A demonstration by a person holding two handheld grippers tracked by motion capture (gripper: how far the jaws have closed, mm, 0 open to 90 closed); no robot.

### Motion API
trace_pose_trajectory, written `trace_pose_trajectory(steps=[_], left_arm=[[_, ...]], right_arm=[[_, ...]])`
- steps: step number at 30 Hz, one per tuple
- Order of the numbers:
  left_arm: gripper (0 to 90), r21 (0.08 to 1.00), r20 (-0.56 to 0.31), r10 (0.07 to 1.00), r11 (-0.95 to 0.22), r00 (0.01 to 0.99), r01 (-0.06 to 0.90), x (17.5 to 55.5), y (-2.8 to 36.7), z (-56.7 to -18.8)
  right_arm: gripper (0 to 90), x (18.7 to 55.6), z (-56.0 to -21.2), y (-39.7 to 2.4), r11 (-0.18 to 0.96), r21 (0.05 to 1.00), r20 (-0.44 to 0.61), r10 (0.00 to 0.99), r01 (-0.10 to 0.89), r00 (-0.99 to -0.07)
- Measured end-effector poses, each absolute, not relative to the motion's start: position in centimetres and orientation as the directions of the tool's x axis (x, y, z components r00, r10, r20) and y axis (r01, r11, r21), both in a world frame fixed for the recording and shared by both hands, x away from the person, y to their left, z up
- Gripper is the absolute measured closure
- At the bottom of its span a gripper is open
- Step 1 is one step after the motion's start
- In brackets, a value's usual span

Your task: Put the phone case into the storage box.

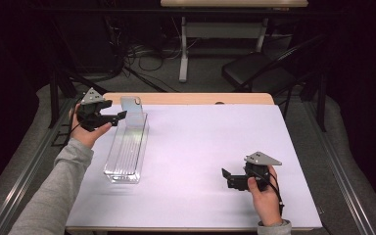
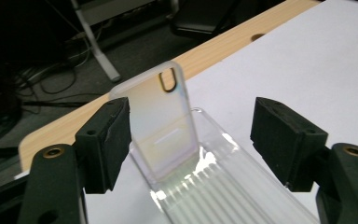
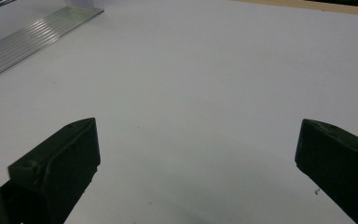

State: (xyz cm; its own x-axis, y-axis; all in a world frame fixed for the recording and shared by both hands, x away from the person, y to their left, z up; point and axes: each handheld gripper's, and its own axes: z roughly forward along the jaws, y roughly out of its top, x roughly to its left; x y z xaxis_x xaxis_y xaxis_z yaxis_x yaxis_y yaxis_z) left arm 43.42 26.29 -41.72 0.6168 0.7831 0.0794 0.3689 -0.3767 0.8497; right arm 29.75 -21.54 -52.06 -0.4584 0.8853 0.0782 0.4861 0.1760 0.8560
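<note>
A clear phone case (image 1: pixel 132 111) (image 2: pixel 165 126) stands upright, leaning slightly, at the far end of a long clear ribbed tray (image 1: pixel 125 154) (image 2: pixel 228 186) on the left of the white table top. My left gripper (image 1: pixel 116 113) (image 2: pixel 191 140) is just to the left of the case at its height. It is open, its jaws stand on either side of the case and the pads do not touch it. My right gripper (image 1: pixel 227 177) (image 3: pixel 196 154) rests low near the front right of the table, open, with nothing but bare white surface between its jaws. The tray's (image 3: pixel 28 42) near end shows far off in the right gripper view.
A white sheet (image 1: pixel 200 147) covers the table, with a wooden strip (image 1: pixel 191 98) along the far edge. Beyond it are a black folding chair (image 1: pixel 254 71), a table leg (image 1: pixel 183 54) and floor cables (image 1: pixel 142 56). Metal rails run along both sides.
</note>
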Motion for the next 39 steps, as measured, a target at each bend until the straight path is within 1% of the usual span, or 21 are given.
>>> trace_pose_trajectory(steps=[3, 9, 11, 12, 14, 16, 20, 24, 28, 31, 34, 39], left_arm=[[29.1, 0.859, 0.054, 0.773, -0.358, 0.632, 0.365, 42.8, 26.5, -41.5], [27.0, 0.851, 0.012, 0.774, -0.341, 0.633, 0.4, 41.9, 27.3, -41.7], [20.9, 0.849, 0.003, 0.771, -0.338, 0.637, 0.405, 41.6, 27.6, -41.8], [20.8, 0.851, -0.004, 0.768, -0.333, 0.64, 0.405, 41.3, 27.7, -41.9], [19.6, 0.853, -0.018, 0.755, -0.33, 0.655, 0.404, 40.9, 27.8, -42.1], [16.0, 0.863, -0.026, 0.741, -0.323, 0.671, 0.389, 40.3, 27.9, -42.3], [15.5, 0.872, -0.027, 0.711, -0.327, 0.703, 0.364, 38.7, 27.6, -42.8], [14.1, 0.881, -0.055, 0.676, -0.314, 0.735, 0.354, 37.2, 27.1, -43.2], [9.7, 0.886, -0.046, 0.66, -0.32, 0.75, 0.337, 35.7, 26.5, -43.5], [7.7, 0.885, -0.065, 0.633, -0.321, 0.771, 0.338, 34.9, 25.9, -43.9], [7.3, 0.881, -0.049, 0.635, -0.335, 0.771, 0.333, 34.2, 25.3, -44.4], [5.3, 0.887, -0.061, 0.629, -0.323, 0.775, 0.332, 33.4, 25.0, -45.2]], right_arm=[[0.0, 29.7, -52.0, -21.5, 0.176, 0.856, 0.078, 0.886, 0.486, -0.458], [0.0, 29.7, -52.0, -21.5, 0.179, 0.856, 0.076, 0.885, 0.485, -0.46], [0.0, 29.7, -52.0, -21.5, 0.18, 0.855, 0.076, 0.884, 0.486, -0.461], [0.0, 29.7, -52.0, -21.5, 0.18, 0.856, 0.075, 0.885, 0.484, -0.46], [0.0, 29.7, -52.0, -21.5, 0.179, 0.856, 0.075, 0.885, 0.484, -0.459], [0.0, 29.7, -52.0, -21.6, 0.176, 0.861, 0.072, 0.887, 0.478, -0.457], [0.0, 29.6, -51.8, -21.7, 0.172, 0.865, 0.07, 0.889, 0.471, -0.453], [0.0, 29.4, -51.7, -21.6, 0.172, 0.865, 0.068, 0.891, 0.472, -0.45], [0.0, 29.2, -51.6, -21.5, 0.169, 0.867, 0.07, 0.891, 0.469, -0.449], [0.0, 28.9, -51.4, -21.6, 0.168, 0.869, 0.067, 0.891, 0.465, -0.448], [0.0, 28.6, -51.3, -21.7, 0.169, 0.87, 0.065, 0.892, 0.462, -0.448], [0.0, 28.1, -51.2, -21.9, 0.176, 0.869, 0.058, 0.893, 0.463, -0.447]])
